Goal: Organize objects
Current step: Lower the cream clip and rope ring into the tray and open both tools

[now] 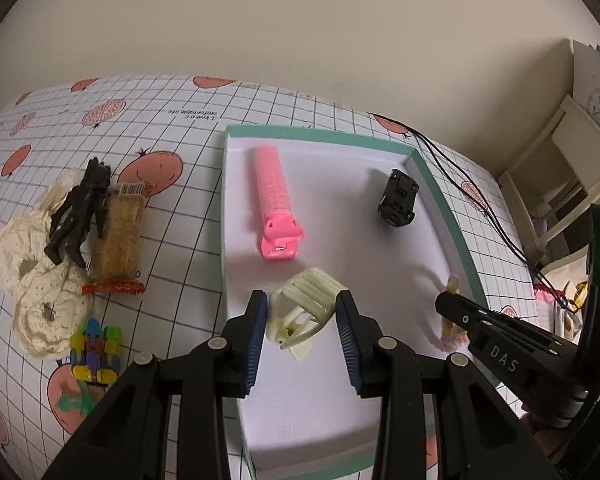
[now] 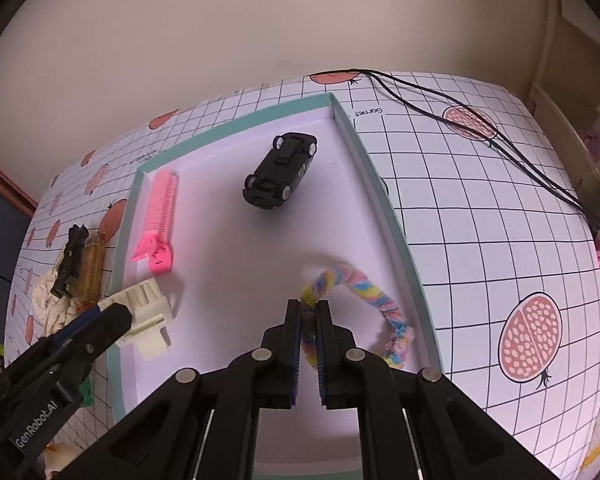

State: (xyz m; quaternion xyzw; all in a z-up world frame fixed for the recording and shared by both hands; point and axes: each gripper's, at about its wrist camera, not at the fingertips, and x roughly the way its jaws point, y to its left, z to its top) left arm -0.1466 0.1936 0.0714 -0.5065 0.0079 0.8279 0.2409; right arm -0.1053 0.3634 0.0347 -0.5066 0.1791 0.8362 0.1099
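A white tray with a teal rim (image 1: pixel 320 134) (image 2: pixel 366 152) lies on the gridded cloth. In it are a pink hair-roller clip (image 1: pixel 274 200) (image 2: pixel 162 216), an overturned black toy car (image 1: pixel 398 199) (image 2: pixel 280 172), a cream claw clip (image 1: pixel 304 306) (image 2: pixel 144 300) and a pastel twisted rope (image 2: pixel 380 296) (image 1: pixel 448 330). My left gripper (image 1: pixel 302 320) (image 2: pixel 116 314) is open over the tray's near-left part, its fingers on either side of the cream clip, which rests on the tray floor. My right gripper (image 2: pixel 309 312) (image 1: pixel 444 304) is shut on one end of the pastel rope by the tray's right wall.
Left of the tray lie a cream lace scrunchie (image 1: pixel 40 280), a black figure (image 1: pixel 80 208), a wrapped snack bar (image 1: pixel 118 240) and a small multicoloured toy (image 1: pixel 94 352). Black cables (image 2: pixel 480 120) cross the cloth on the right. A cream shelf (image 1: pixel 560 160) stands beyond the table's right edge.
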